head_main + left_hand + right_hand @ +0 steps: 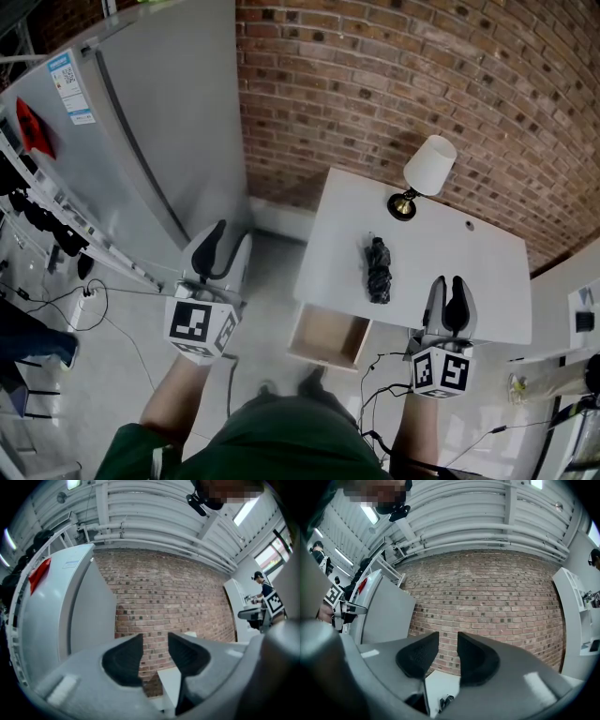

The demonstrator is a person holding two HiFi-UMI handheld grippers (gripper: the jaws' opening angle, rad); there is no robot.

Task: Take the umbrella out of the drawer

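Note:
A folded black umbrella [378, 270] lies on top of the white table [487, 272], in front of the lamp. Under the table's front edge a wooden drawer [326, 337] stands pulled out, and its visible inside looks bare. My right gripper [446, 298] hovers at the table's near edge, to the right of the umbrella, open with nothing between its pads. The right gripper view shows its jaws [448, 646] apart, with the umbrella [446, 702] low below them. My left gripper [225, 246] hangs over the floor left of the table, open and empty [155, 648].
A table lamp [427, 173] with a white shade stands at the table's back. A tall grey fridge [150, 122] stands at the left against the brick wall [394, 84]. Cables and a power strip [89, 295] lie on the floor. A person [262, 585] stands far off at the right.

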